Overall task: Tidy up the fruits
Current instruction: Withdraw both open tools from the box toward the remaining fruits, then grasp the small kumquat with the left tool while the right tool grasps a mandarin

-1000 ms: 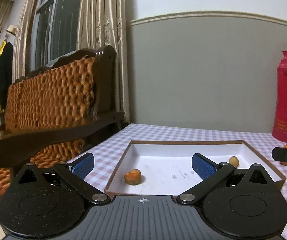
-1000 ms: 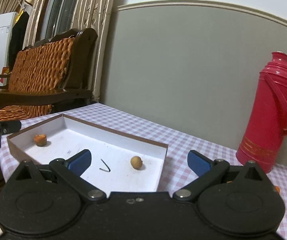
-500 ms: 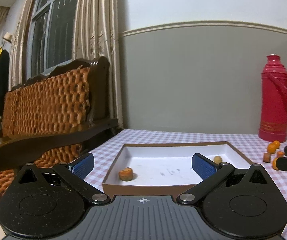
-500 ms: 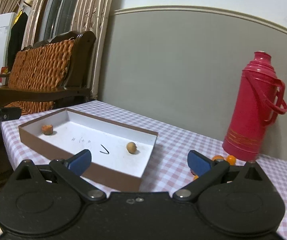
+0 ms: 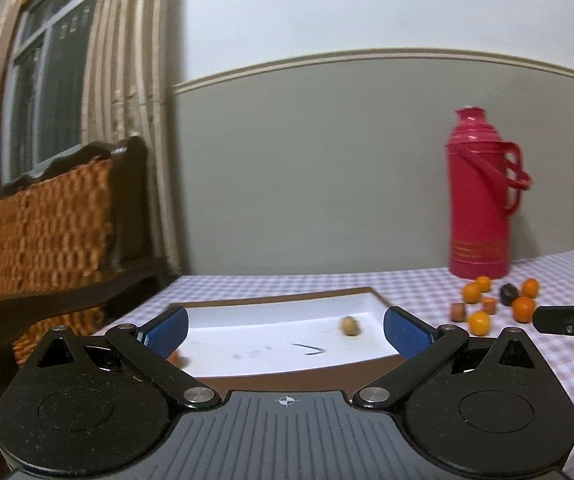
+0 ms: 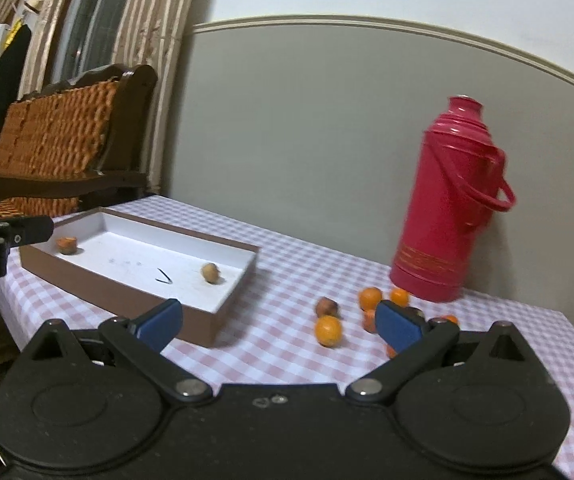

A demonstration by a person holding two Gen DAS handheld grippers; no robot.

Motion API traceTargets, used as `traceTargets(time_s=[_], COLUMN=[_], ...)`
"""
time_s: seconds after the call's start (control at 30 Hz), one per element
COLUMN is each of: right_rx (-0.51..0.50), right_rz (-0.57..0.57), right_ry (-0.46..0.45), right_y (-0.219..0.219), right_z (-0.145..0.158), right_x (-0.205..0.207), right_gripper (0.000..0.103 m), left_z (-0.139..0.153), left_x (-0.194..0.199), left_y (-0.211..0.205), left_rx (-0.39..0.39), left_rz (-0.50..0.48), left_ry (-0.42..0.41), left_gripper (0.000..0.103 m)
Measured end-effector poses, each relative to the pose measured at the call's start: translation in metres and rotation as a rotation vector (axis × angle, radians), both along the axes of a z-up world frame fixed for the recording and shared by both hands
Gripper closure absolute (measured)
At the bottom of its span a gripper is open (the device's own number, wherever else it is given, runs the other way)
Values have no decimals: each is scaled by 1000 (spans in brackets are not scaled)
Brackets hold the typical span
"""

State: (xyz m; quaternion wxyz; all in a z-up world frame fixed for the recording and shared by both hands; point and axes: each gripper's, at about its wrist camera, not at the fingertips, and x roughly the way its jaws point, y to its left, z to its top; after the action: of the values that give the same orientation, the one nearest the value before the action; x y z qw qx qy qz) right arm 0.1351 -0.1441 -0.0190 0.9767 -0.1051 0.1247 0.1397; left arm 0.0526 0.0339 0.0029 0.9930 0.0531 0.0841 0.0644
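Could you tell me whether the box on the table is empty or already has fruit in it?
Not empty. The box holds two pieces: a tan fruit near its right end and an orange piece at its left end. The rest lie outside by the thermos.

A shallow rectangular box (image 6: 223, 304) with brown outer walls and a white inside lay flat on the checked cloth. Two pieces sat inside it, well apart: a tan round fruit (image 6: 209, 272) near its right end and an orange chunk (image 6: 66, 245) near the left end. To the box's right a loose cluster of small orange fruits (image 6: 328, 331) lay on the cloth, with a dark fruit (image 5: 509, 293) and brownish chunks (image 6: 325, 306) among them
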Motion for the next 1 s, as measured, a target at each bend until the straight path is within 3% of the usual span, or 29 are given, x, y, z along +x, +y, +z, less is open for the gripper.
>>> traceTargets(time_s=[0.47,0.63,0.77,0.93,1.0], right_rx=[-20,-10,11,18,23], right_rz=[-136,-162,-183,-183,-184], right_ry=[14,18,22,34,39], right_y=[-69,-82,-94,-99,-101], right_z=[-13,-16,-17,-18,-20], right_x=[-19,-9,3,16,23], right_gripper=[6,7,8,19,21], left_z=[-13,-17,-19,-20,-21], left_x=[18,40,58,75,81], left_y=[-68,-95,-117,-133,-138], left_rx=[1,-19,11,21,16], left_rz=[-147,-191,-218,-233,-242], left_ry=[20,51,50,52,66], left_gripper=[0,0,0,1,11])
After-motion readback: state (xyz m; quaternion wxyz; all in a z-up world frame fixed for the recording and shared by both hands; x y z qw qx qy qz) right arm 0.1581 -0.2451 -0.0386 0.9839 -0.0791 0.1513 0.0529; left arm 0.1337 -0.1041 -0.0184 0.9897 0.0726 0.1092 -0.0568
